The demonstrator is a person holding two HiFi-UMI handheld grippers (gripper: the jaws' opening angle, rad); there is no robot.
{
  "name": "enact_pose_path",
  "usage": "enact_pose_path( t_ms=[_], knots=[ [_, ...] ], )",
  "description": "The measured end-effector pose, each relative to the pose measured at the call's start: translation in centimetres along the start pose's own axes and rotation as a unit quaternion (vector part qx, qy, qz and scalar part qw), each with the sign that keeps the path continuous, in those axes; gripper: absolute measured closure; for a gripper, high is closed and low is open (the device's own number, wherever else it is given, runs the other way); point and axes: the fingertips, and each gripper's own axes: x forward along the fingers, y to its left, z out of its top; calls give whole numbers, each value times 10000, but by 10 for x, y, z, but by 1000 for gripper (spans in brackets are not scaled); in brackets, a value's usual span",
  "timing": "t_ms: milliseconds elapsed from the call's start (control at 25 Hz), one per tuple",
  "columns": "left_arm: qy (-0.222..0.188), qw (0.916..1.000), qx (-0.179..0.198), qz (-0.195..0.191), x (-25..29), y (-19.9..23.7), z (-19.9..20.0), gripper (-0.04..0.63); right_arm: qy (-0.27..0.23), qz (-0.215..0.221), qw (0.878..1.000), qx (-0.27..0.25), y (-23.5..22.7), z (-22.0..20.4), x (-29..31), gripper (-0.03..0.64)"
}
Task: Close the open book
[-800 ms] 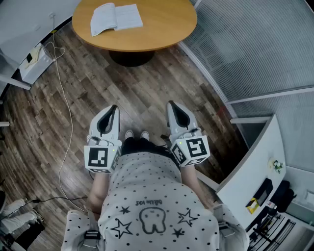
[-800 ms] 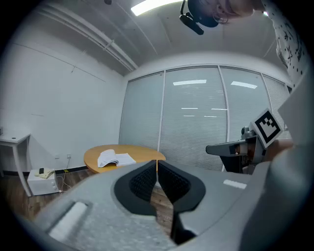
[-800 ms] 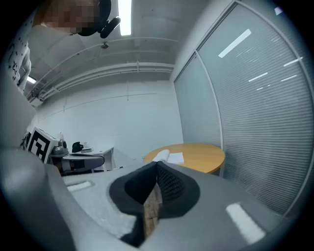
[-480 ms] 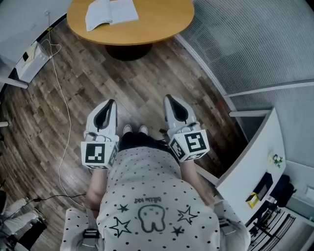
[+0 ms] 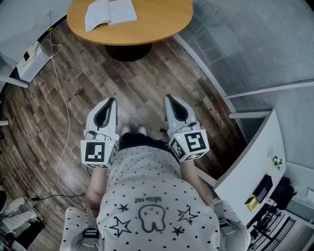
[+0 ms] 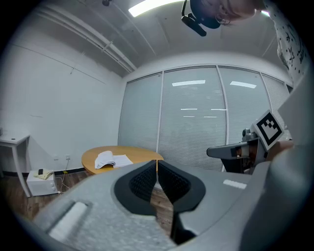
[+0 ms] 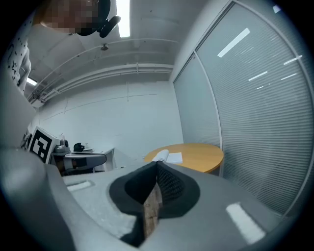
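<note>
An open white book (image 5: 109,13) lies on the left part of a round wooden table (image 5: 157,22) at the top of the head view. It also shows far ahead in the left gripper view, book (image 6: 112,159), and in the right gripper view, book (image 7: 167,157). My left gripper (image 5: 109,103) and right gripper (image 5: 169,100) are held side by side close to the person's body, over the wooden floor, well short of the table. Both point roughly level toward the table. Each has its jaws together with nothing between them.
A white box (image 5: 33,59) with a cable (image 5: 61,112) trailing over the floor sits left of the table. Glass walls with blinds (image 5: 245,44) run along the right. A white desk (image 5: 255,157) stands at the right, with a rack of small items beyond it.
The view has shifted slightly between the earliest frame and now, so the table sits higher in the picture. Both grippers keep the same posture.
</note>
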Motion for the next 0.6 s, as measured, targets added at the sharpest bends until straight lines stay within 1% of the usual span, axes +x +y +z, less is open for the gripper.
enact_pose_path(
  t_ms=[200,400,600],
  knots=[
    [-128,9999,-3,77,1,-14,-3,578,-52,98,9999,72,-13,-7,-13,612],
    [-190,9997,-1,149,4,-31,-9,578,-64,105,9998,154,-31,-16,-29,612],
    [-225,9995,106,205,12,-28,-4,578,-119,158,9997,110,-41,-12,-24,612]
  ],
)
